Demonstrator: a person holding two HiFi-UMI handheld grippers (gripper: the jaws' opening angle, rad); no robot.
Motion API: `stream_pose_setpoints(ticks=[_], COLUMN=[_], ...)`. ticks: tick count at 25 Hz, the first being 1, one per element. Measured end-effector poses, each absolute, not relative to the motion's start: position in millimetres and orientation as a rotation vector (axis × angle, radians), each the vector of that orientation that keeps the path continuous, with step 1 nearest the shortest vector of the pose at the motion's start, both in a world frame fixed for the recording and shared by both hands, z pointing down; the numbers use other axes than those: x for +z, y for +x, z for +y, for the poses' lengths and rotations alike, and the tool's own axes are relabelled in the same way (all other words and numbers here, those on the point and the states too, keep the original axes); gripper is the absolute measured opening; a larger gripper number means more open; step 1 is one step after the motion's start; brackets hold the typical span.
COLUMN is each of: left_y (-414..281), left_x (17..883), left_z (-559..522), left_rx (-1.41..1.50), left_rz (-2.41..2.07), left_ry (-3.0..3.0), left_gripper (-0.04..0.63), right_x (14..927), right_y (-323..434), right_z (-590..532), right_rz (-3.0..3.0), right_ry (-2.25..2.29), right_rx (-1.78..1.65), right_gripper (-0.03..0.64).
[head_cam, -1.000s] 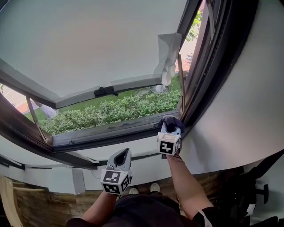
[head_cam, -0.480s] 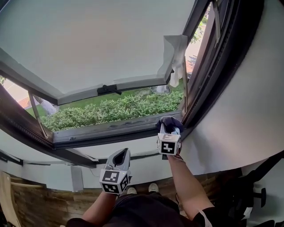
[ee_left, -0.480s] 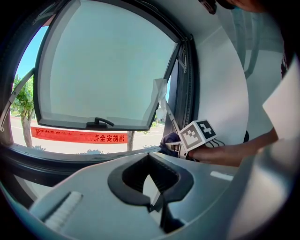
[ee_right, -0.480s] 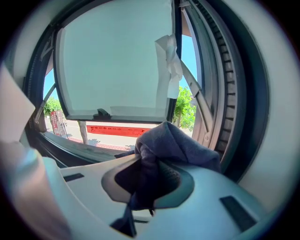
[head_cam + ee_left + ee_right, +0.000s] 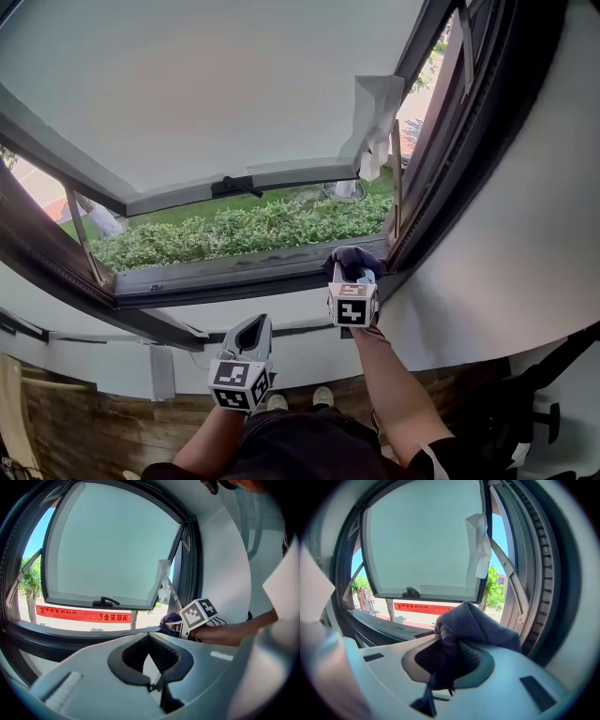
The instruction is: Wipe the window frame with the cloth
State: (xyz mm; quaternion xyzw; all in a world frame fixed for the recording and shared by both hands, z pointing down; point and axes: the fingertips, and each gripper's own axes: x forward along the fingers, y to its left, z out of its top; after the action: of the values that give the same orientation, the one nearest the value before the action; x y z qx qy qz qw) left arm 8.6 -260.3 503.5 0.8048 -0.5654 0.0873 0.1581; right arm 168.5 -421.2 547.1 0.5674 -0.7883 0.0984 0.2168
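In the head view a dark blue-grey cloth point(image 5: 352, 258) is bunched in my right gripper point(image 5: 353, 277), which is shut on it. The cloth presses on the right end of the dark lower rail of the window frame point(image 5: 234, 274), near the corner. The right gripper view has the cloth point(image 5: 480, 625) filling the jaws of the right gripper point(image 5: 450, 660), with the rail point(image 5: 379, 626) running off to the left. My left gripper point(image 5: 251, 330) hangs lower, over the white sill, open with nothing in it. From the left gripper point(image 5: 150, 651), the cloth point(image 5: 168, 619) shows on the rail.
The sash point(image 5: 206, 84) is swung outward, its black handle point(image 5: 236, 185) on the bottom edge. A loose white strip point(image 5: 375, 117) dangles from its right corner. A hedge point(image 5: 234, 230) lies outside below. A white wall point(image 5: 525, 253) stands right of the frame's dark right upright point(image 5: 441, 159).
The right gripper and cloth have crept slightly left along the lower rail, away from the corner. The left gripper has hardly moved.
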Motion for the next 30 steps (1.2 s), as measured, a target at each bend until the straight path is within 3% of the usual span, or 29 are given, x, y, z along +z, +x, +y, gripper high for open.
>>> stream_pose_setpoints(ticks=[30], left_y=[-22], left_x=[512], left_z=[-235], left_rx=[0.214], left_rz=[-1.778], left_ry=[2.141], left_gripper=[0.009], right_x=[549], right_y=[92], right_z=[-402], right_rz=[-2.314], right_ry=[1.28], right_rx=[0.176], right_gripper=[0.064])
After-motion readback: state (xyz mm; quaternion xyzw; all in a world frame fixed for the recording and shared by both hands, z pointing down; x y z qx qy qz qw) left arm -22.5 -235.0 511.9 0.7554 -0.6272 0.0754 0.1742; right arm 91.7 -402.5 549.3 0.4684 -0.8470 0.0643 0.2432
